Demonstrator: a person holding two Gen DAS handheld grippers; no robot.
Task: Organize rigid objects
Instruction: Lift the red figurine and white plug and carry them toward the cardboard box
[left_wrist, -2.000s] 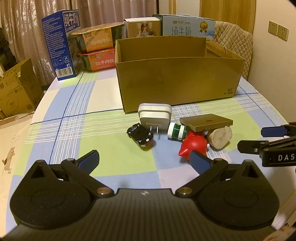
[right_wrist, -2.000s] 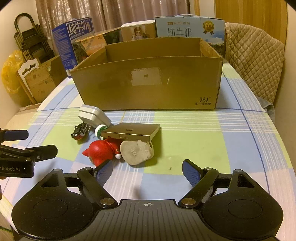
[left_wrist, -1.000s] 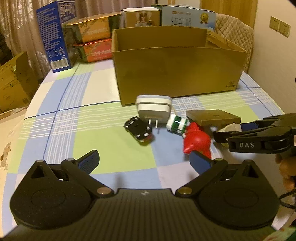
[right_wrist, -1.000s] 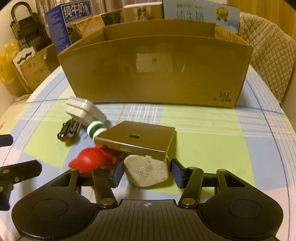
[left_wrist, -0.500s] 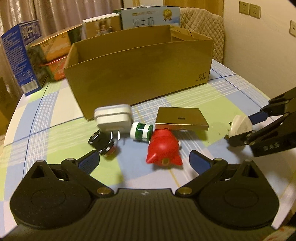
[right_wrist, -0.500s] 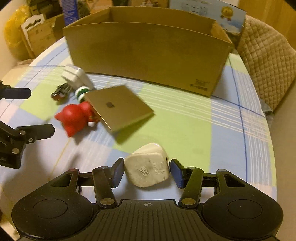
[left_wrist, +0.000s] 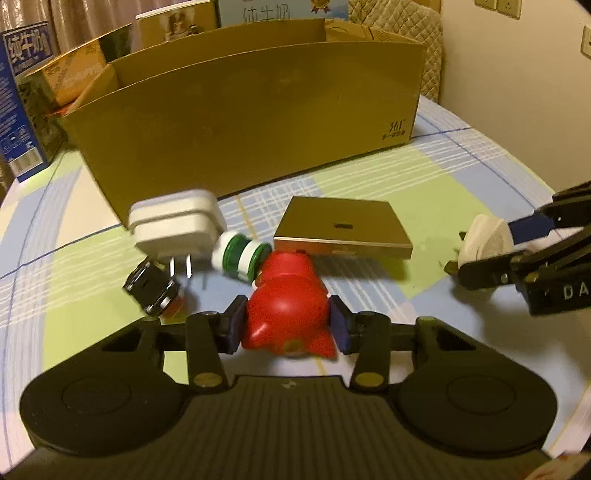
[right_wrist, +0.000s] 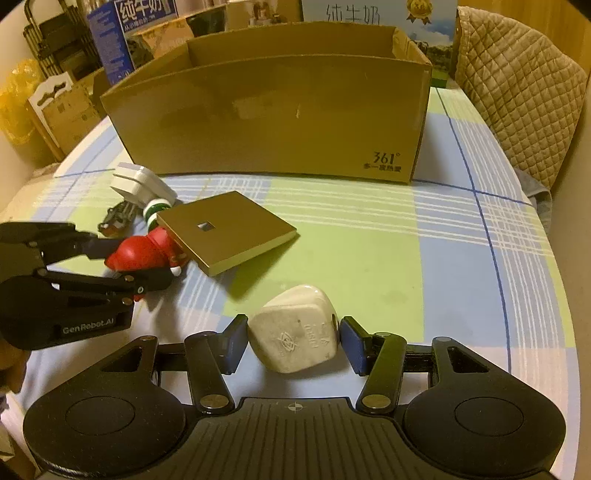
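Closing left tongs (left_wrist: 287, 325) half-hiding red toy (left_wrist: 290, 314)

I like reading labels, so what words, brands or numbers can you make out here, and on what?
"361°": cardboard box; smaller print beneath is blurred.
"GenRobot.AI": left gripper.
"DA", cut off: right gripper.
"纯牛奶": blue carton and light-blue carton.
White plug: embossed marks unreadable.

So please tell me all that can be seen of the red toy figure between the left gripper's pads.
The glossy red plastic toy figure is rounded, with pointed tips at its near end and small white parts toward the flat gold metal box. It lies on the checked tablecloth, partly under that box's edge. The left gripper is closing on it, its blue pads at both sides. A green-and-white spool lies just beyond it.
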